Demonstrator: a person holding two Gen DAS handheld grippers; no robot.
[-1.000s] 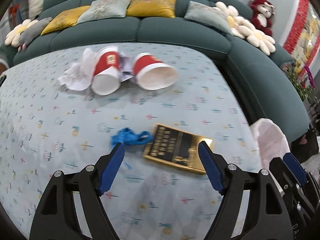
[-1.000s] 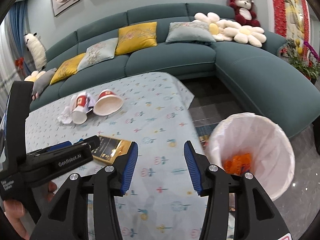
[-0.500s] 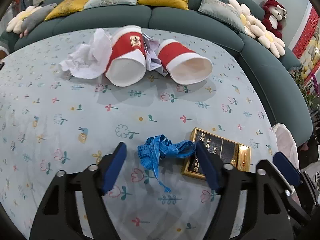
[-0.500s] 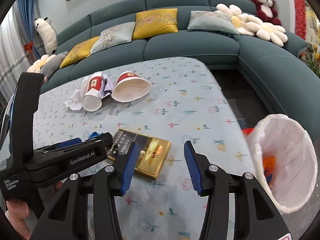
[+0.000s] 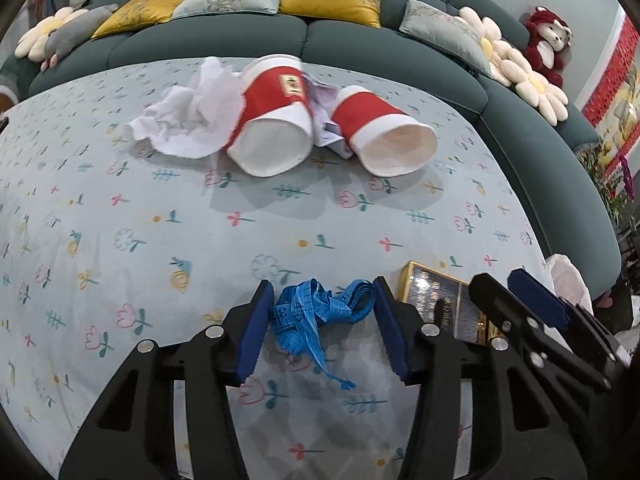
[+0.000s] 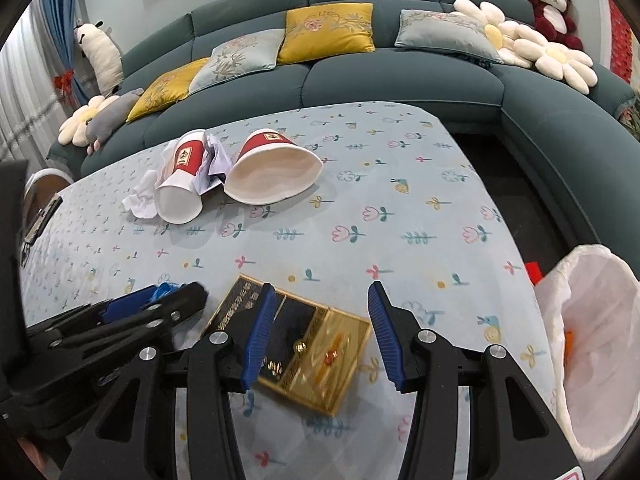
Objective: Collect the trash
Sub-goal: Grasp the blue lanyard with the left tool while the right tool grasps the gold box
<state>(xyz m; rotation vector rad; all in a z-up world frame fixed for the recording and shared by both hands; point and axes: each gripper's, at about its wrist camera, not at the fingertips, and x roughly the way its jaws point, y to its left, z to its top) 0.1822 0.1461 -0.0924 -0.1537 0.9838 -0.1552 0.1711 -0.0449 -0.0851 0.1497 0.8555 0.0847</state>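
Note:
A crumpled blue measuring tape (image 5: 316, 312) lies on the flowered tablecloth (image 5: 160, 240) between the fingers of my left gripper (image 5: 322, 296). Its jaws are closing, with the pads right at the tape's edges and no squeeze visible. My right gripper (image 6: 320, 292) hovers open over a gold and black box (image 6: 316, 352), its left finger overlapping the box. Two red and white paper cups (image 5: 276, 128) (image 5: 384, 136) lie on their sides farther back, with a crumpled white tissue (image 5: 184, 120) beside them. In the right wrist view, the left gripper (image 6: 160, 300) shows at the lower left.
A bin lined with a white bag (image 6: 596, 344) stands off the table's right edge, with orange scraps inside. A teal sofa (image 6: 400, 76) with cushions and plush toys curves behind and to the right. A dark flat object (image 6: 40, 220) lies at the table's left edge.
My left gripper moved forward and down from the gold box onto the blue tape, and its jaws narrowed. The right gripper swung left from the bin to above the gold box.

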